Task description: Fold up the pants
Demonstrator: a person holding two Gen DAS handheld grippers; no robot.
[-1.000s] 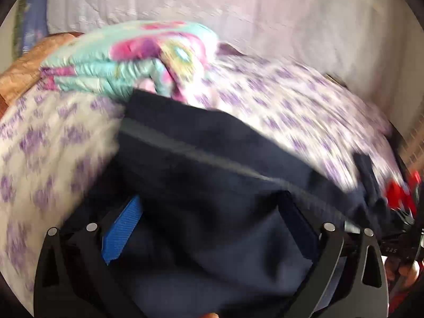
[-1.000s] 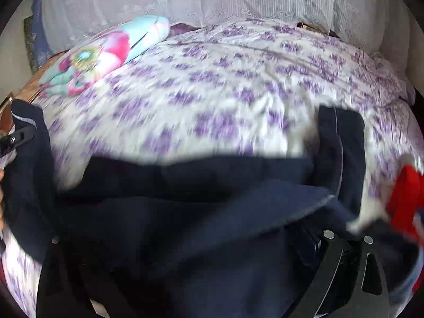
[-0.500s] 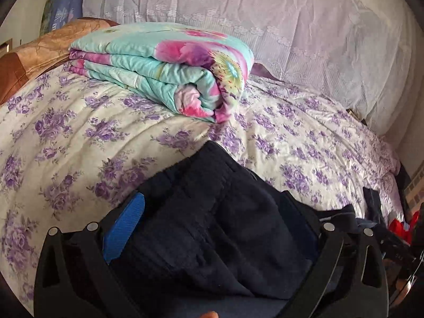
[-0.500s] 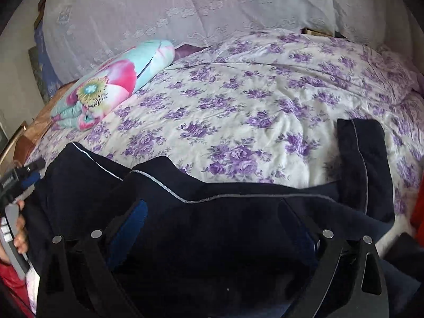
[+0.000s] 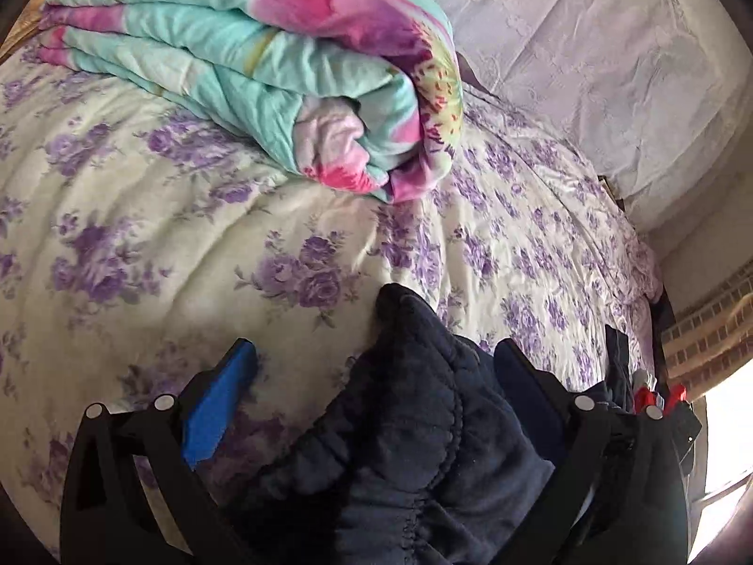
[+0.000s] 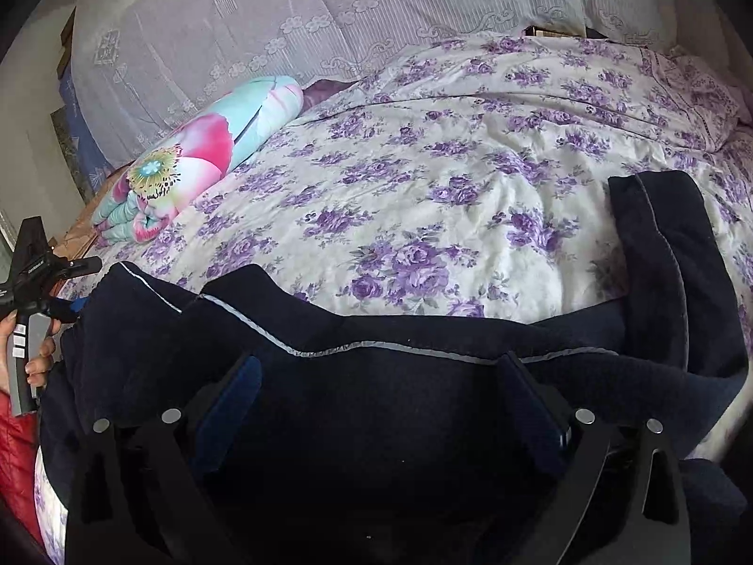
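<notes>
**Lay the pants flat before the fold**

The navy pants (image 6: pixel 423 391) lie along the near edge of the bed (image 6: pixel 423 197), one end turned up toward the pillows on the right. Your left tool (image 5: pixel 376 376) has its fingers spread wide w/ the gathered waistband bunched between them — not clearly pinched. Your right tool (image 6: pixel 381 376) also stands wide, fabric draped over and between both pads (image 6: pixel 235 400); I can't tell if it grips.

Get a firm hold at both ends, then pull apart evenly — the grey side stripe (image 6: pixel 376 346) should run straight. Keep clear of the folded floral blanket (image 5: pixel 263 61).
</notes>
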